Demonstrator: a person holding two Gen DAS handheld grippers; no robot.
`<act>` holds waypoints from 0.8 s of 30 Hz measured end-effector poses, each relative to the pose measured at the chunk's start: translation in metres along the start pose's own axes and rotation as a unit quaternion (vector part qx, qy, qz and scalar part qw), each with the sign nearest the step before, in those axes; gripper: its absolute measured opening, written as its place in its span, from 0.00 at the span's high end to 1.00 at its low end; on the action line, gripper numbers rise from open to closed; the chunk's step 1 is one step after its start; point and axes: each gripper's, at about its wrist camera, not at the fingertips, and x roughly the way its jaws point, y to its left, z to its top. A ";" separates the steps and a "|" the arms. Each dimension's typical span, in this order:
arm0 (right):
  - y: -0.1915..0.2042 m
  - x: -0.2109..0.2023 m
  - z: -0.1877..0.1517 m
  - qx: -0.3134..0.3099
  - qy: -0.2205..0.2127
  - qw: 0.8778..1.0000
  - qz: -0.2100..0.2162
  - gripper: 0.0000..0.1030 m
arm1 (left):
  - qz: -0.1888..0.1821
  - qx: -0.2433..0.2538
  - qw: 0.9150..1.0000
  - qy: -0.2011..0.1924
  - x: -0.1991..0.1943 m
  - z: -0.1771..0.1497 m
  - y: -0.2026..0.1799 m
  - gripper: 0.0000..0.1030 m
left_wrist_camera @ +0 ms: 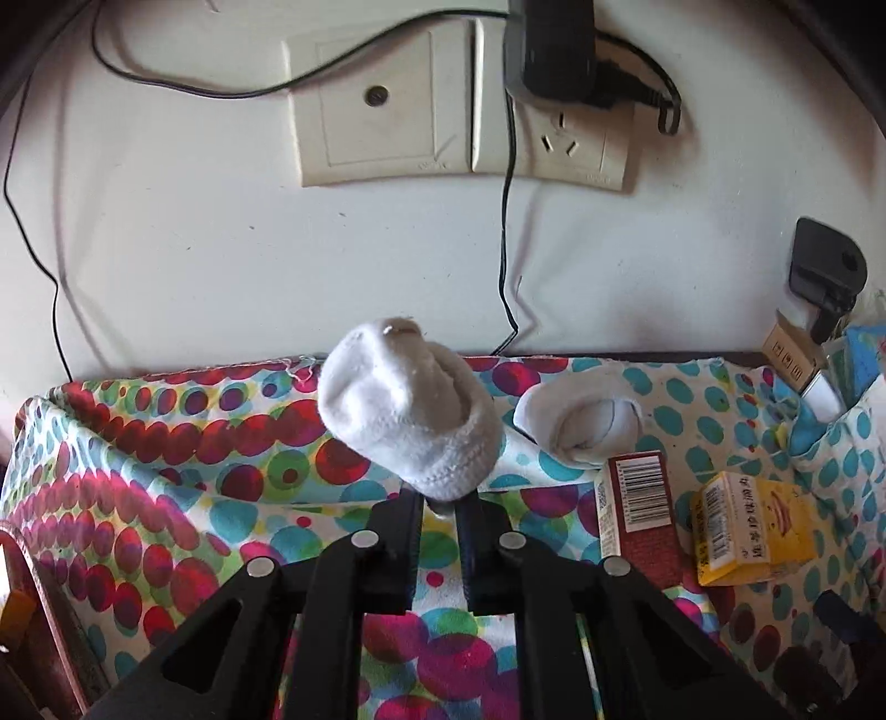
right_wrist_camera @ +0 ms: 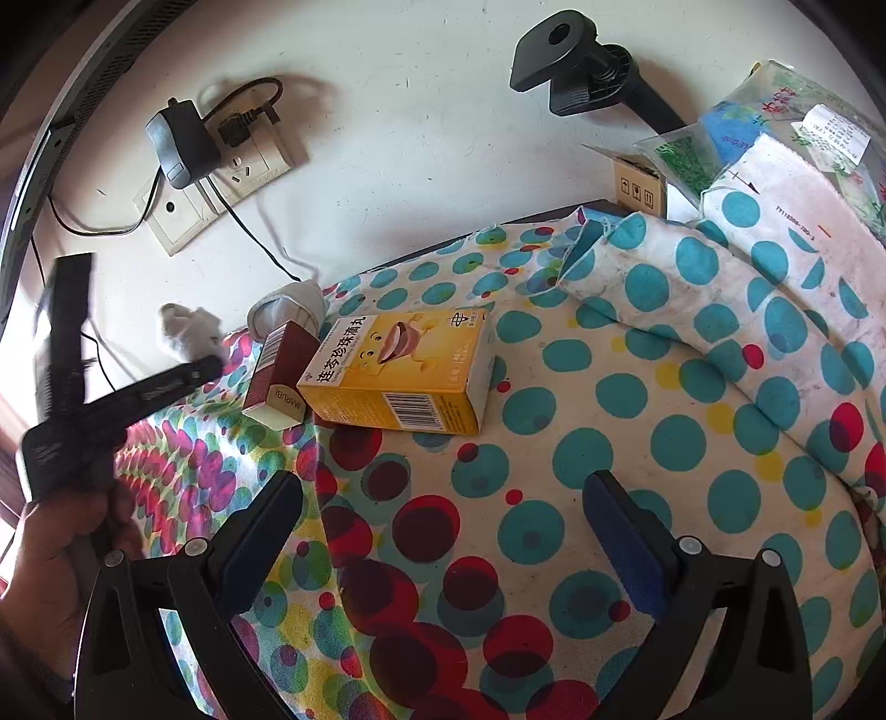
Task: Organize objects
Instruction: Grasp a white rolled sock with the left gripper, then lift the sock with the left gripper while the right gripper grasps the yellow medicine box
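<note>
My left gripper (left_wrist_camera: 440,501) is shut on the lower edge of a rolled white sock (left_wrist_camera: 407,410), which it holds up above the dotted cloth (left_wrist_camera: 166,443). From the right wrist the same sock (right_wrist_camera: 188,329) shows blurred at the tip of the left gripper (right_wrist_camera: 205,365), which a hand (right_wrist_camera: 55,554) grips. A second white sock (left_wrist_camera: 581,423) lies on the cloth by the wall, also visible as a sock (right_wrist_camera: 288,310) behind the boxes. A red box (right_wrist_camera: 279,371) and a yellow box (right_wrist_camera: 404,371) lie beside it. My right gripper (right_wrist_camera: 443,487) hovers open over the cloth, nothing between its fingers.
Wall sockets (left_wrist_camera: 459,111) with a black charger (left_wrist_camera: 548,50) and trailing cables (left_wrist_camera: 506,249) sit on the wall behind. At the right are a black clamp (right_wrist_camera: 576,66), a small cardboard box (right_wrist_camera: 637,185), plastic bags (right_wrist_camera: 775,127) and a bunched fold of cloth (right_wrist_camera: 720,310).
</note>
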 end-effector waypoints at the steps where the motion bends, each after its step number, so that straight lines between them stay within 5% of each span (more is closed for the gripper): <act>1: 0.000 0.001 0.000 0.000 0.000 1.000 0.000 0.01 | -0.009 -0.005 1.000 -0.005 -0.009 -0.003 0.003 0.89; 8: 0.001 0.006 -0.002 0.001 0.000 1.000 0.001 0.01 | -0.064 -0.030 0.996 -0.047 -0.095 -0.043 0.023 0.89; 13: 0.006 0.008 -0.002 -0.005 0.002 1.000 -0.005 0.01 | -0.030 -0.006 0.998 -0.057 -0.150 -0.097 0.029 0.89; 19: 0.017 0.012 -0.003 -0.037 0.015 0.999 -0.025 0.01 | 0.053 0.025 0.997 -0.053 -0.185 -0.149 0.031 0.89; 24: 0.050 0.012 0.005 -0.169 -0.004 0.983 -0.073 0.01 | 0.051 0.022 0.997 -0.050 -0.177 -0.158 0.035 0.89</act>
